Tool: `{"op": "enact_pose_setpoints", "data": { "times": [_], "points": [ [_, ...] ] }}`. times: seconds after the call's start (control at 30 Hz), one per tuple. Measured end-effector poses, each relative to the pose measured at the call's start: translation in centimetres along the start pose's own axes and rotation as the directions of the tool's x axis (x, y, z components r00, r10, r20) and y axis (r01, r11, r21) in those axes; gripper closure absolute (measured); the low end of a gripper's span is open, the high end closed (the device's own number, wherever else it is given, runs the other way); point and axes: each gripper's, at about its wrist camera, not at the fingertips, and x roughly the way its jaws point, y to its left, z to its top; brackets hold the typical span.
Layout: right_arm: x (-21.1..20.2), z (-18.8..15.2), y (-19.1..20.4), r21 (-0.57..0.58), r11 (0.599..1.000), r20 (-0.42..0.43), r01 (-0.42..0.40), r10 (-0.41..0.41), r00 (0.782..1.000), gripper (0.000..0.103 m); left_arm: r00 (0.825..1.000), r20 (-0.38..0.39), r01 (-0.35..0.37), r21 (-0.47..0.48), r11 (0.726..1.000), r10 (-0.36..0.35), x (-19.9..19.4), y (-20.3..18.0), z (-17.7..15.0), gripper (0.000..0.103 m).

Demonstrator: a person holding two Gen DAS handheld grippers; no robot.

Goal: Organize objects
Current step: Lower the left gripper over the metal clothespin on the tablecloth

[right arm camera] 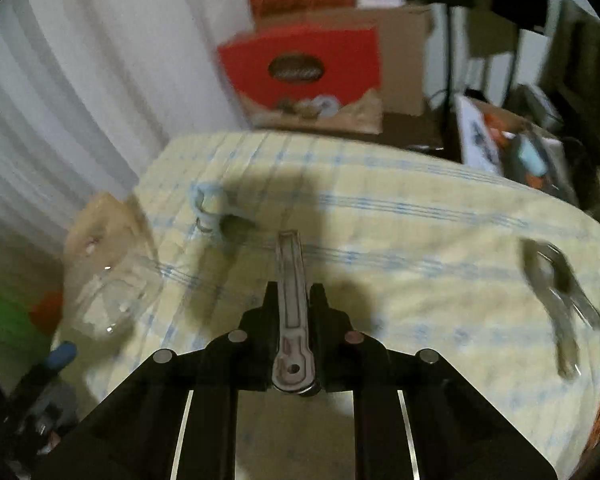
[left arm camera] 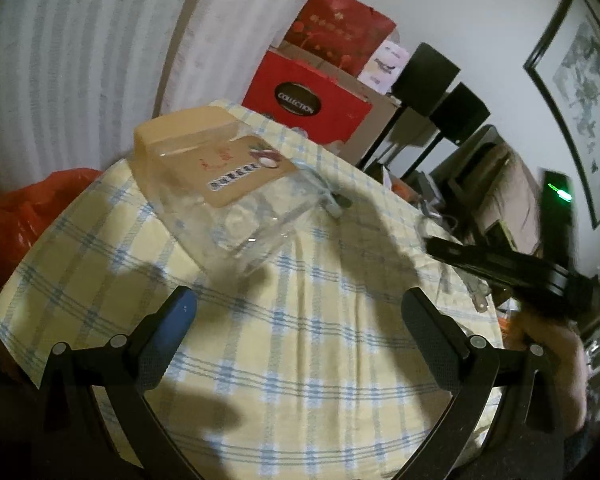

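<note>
The right gripper (right arm camera: 294, 292) has its jaws closed narrow on a flat, slim, silvery metal tool (right arm camera: 291, 280) with a hole near its rounded end; the shaft runs straight out between the two black fingers and its far tip reaches over the cloth, while the holed end lies back toward the camera. No earlier view is on hand, so only the grip itself can be told. To the right on the same cloth lies a pair of silvery metal pliers-like tools (right arm camera: 556, 300), blurred, well apart from the held piece.

The left gripper (left arm camera: 300, 312) hangs with its jaws wide, nothing between them but cloth; one finger (left arm camera: 178, 320) carries a blue pad. Ahead of it stands a clear plastic box with a beige lid (left arm camera: 204, 168), a tan card tag (left arm camera: 244, 172) lying on it (red scrawl and a printed strip, not readable). Just beyond the box lies a small pale-blue clip or knot of cord (left arm camera: 332, 200).

The bench (left arm camera: 300, 360) is covered by a soft yellow cloth checked in blue and white. Behind it stand a red carton marked COLLECTION (left arm camera: 304, 100), a red gift bag (left arm camera: 336, 28), a white ribbed curtain (left arm camera: 68, 72), black speakers on stands (left arm camera: 424, 72) and a framed picture (left arm camera: 584, 88) on the white wall.
</note>
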Motion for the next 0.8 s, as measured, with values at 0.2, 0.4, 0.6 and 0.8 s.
{"op": "enact_pose_setpoints", "data": {
  "times": [0.2, 0.4, 0.6, 0.8],
  "points": [
    [-8.2, -5.5, -5.5, 0.211, 0.977, 0.149, 0.022, -0.054, 0.987, 0.089, 0.998, -0.001, 0.069, 0.146, 0.987, -0.069, -0.9, -4.2, -0.4, 0.001],
    [-11.1, -10.5, -8.6, 0.299, 0.947, 0.171, 0.118, -0.175, 0.970, 0.089, 0.993, -0.114, 0.059, 0.130, 0.990, -0.044, 0.3, -8.4, -0.8, 0.001],
    [-13.8, -11.1, -11.6, 0.366, 0.917, 0.210, 0.159, -0.248, 0.946, 0.089, 0.940, -0.241, 0.195, -0.201, 0.960, -0.242, 1.7, -12.8, -0.1, 0.001],
    [-16.1, -13.1, -15.5, 0.466, 0.883, 0.274, 0.057, -0.206, 0.939, 0.089, 0.948, -0.315, 0.077, 0.055, 0.996, -0.056, 9.0, -24.9, 1.5, 0.001]
  ]
}}
